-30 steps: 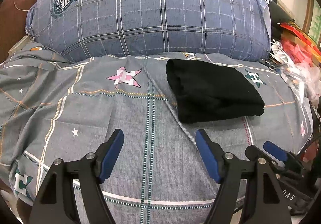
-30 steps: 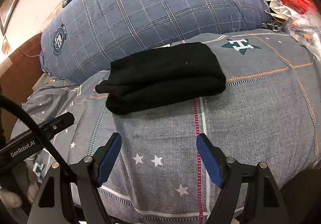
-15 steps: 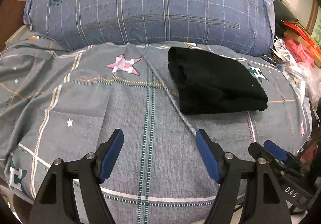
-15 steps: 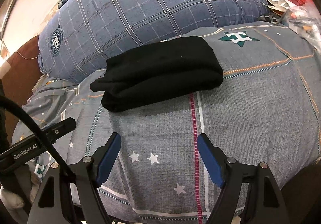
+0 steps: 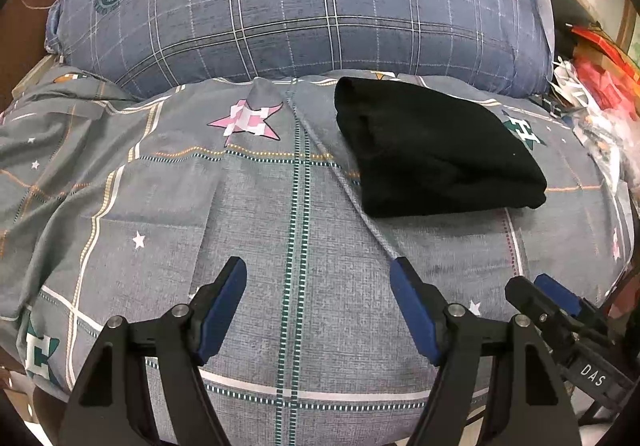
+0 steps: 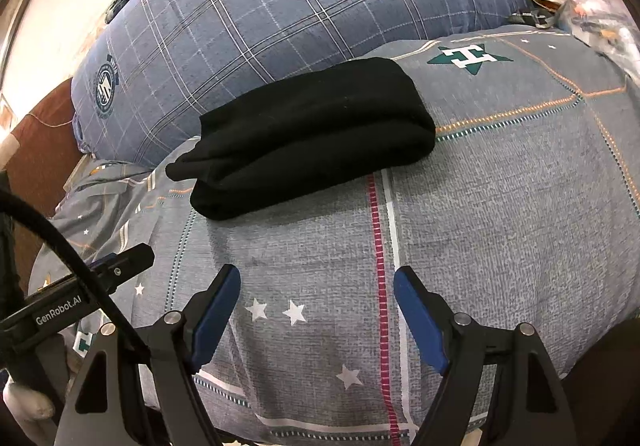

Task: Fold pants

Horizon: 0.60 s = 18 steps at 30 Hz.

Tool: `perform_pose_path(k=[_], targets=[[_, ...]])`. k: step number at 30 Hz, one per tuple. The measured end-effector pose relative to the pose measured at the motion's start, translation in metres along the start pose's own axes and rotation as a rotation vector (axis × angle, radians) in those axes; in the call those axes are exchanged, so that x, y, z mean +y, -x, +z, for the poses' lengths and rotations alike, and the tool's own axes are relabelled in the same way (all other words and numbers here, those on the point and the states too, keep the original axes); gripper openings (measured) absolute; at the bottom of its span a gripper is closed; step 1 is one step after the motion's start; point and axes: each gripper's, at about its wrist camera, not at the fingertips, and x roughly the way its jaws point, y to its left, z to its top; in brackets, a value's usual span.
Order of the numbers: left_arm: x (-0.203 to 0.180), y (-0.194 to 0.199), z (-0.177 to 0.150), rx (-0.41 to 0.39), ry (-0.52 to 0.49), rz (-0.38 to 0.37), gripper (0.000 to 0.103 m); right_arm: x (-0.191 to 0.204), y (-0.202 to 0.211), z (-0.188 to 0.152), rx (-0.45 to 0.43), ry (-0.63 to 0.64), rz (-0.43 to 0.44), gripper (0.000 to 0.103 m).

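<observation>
The black pants (image 5: 436, 150) lie folded into a compact bundle on the grey patterned bedspread (image 5: 256, 214), right of centre in the left wrist view. In the right wrist view the pants (image 6: 308, 130) sit at centre. My left gripper (image 5: 318, 278) is open and empty, hovering above the bedspread, well short of the bundle. My right gripper (image 6: 316, 282) is open and empty too, near the bed's front edge, apart from the pants. The right gripper's tip shows at the lower right of the left wrist view (image 5: 556, 306).
A large blue plaid pillow (image 5: 304, 6) lies behind the pants. Clutter of red boxes and plastic bags (image 5: 596, 86) sits at the bed's right side. A brown headboard (image 6: 36, 150) is at the far left.
Both grippers have drawn slightly back and risen; the pants and bedspread look a little lower in each view. The pants have not moved. Both grippers stay open.
</observation>
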Motion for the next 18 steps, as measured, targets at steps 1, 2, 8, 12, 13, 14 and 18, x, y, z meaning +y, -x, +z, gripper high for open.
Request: perform_pose_path(k=[1, 2, 8, 12, 13, 14, 18], targets=[[-0.001, -0.001, 0.0, 0.003, -0.003, 0.002, 0.073, 0.0, 0.0, 0.0, 0.001, -0.002, 0.001, 0.084], [-0.002, -0.002, 0.0, 0.008, -0.006, 0.004, 0.073, -0.001, 0.0, -0.001, 0.002, -0.004, 0.003, 0.084], [-0.007, -0.008, -0.002, 0.031, -0.02, 0.02, 0.073, -0.007, -0.001, -0.003, 0.006, -0.025, 0.007, 0.084], [-0.012, -0.012, -0.002, 0.042, -0.037, 0.031, 0.073, -0.014, -0.001, -0.002, 0.006, -0.044, 0.008, 0.085], [-0.014, -0.013, -0.002, 0.043, -0.041, 0.032, 0.073, -0.016, -0.001, -0.001, 0.005, -0.051, 0.007, 0.085], [-0.015, -0.014, -0.002, 0.045, -0.045, 0.033, 0.073, -0.017, 0.0, -0.001, 0.004, -0.055, 0.007, 0.085], [-0.019, -0.018, -0.002, 0.053, -0.059, 0.038, 0.073, -0.025, 0.0, 0.002, 0.001, -0.08, 0.015, 0.085]])
